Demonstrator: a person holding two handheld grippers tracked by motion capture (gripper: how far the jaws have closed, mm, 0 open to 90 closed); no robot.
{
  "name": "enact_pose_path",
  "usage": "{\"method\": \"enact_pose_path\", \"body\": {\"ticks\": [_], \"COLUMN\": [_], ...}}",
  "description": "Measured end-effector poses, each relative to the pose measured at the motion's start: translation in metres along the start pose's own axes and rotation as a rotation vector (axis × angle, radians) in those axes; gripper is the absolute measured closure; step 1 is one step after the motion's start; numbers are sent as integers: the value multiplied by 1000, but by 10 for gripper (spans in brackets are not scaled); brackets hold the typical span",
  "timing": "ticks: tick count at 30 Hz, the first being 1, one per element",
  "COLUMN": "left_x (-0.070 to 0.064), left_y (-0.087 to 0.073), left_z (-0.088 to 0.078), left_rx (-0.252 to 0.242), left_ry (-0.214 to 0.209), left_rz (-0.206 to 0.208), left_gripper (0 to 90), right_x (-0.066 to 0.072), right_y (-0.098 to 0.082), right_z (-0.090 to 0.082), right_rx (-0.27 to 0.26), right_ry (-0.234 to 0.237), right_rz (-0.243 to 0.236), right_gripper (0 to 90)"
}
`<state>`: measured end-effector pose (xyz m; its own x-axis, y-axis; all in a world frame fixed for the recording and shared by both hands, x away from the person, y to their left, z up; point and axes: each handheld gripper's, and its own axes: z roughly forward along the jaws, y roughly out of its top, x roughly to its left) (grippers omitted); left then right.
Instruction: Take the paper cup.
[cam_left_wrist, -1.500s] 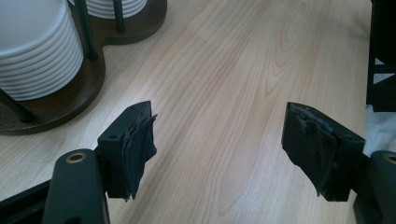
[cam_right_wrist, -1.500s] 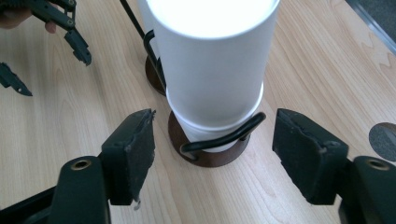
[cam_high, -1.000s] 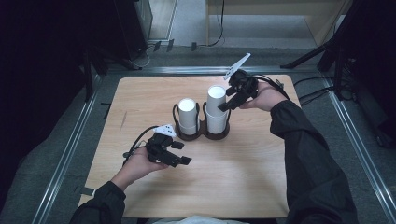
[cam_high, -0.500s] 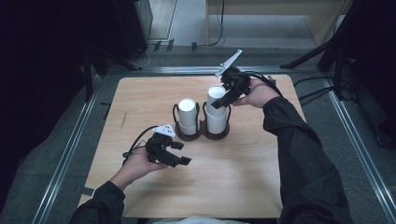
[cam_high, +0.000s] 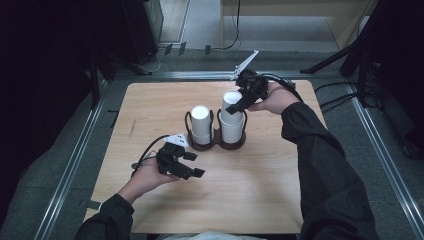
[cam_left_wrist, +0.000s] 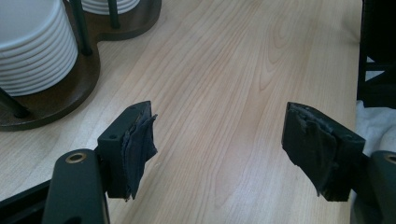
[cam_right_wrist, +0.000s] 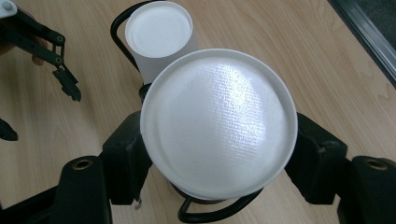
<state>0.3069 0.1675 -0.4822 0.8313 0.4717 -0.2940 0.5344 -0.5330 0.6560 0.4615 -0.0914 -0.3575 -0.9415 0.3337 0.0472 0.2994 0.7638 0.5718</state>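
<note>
Nearest the front edge of the pale wooden bench (cam_high: 280, 190), toward its left side, the left gripper (cam_high: 192, 166) lies low in the person's left hand (cam_high: 145, 177), its black cable looping back over the wrist. In the left gripper view its two black padded fingers (cam_left_wrist: 135, 147) stand wide apart with bare wood between them, released and holding nothing.

Around the middle of the bench sits a dark brown wooden double cup holder with black wire uprights (cam_high: 192, 145). Its left ring carries a stack of white paper cups turned bottom up (cam_high: 201, 122), and the ribbed rims of that stack show at the upper left of the left gripper view. The right ring carries a second, taller stack of white upturned paper cups (cam_high: 231, 120).

Farther back, toward the far right corner, the right hand (cam_high: 275, 97) brings the right gripper (cam_high: 235, 106) down onto the top of the taller stack. In the right gripper view the round white base of the top cup (cam_right_wrist: 219, 123) lies between the two black fingers (cam_right_wrist: 123, 158), which press against its sides and so grasp it. The grey three-cornered plate on this gripper points toward the far edge.
</note>
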Motion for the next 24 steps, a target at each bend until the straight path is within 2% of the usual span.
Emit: {"method": "enact_pose_path", "body": {"ticks": [14, 18, 24], "left_x": [0, 1, 1], "left_y": [0, 0, 0], "left_z": [-1, -2, -2], "left_rx": [-3, -16, -18], "left_ry": [-4, -25, -19], "left_rz": [3, -10, -7], "left_gripper": [253, 248, 243], "right_x": [3, 6, 9], "right_y": [9, 15, 24], "right_z": [-20, -30, -45], "right_rx": [-12, -14, -17], "right_ry": [3, -2, -3], "right_rz": [15, 14, 12], "right_gripper": [307, 307, 307]}}
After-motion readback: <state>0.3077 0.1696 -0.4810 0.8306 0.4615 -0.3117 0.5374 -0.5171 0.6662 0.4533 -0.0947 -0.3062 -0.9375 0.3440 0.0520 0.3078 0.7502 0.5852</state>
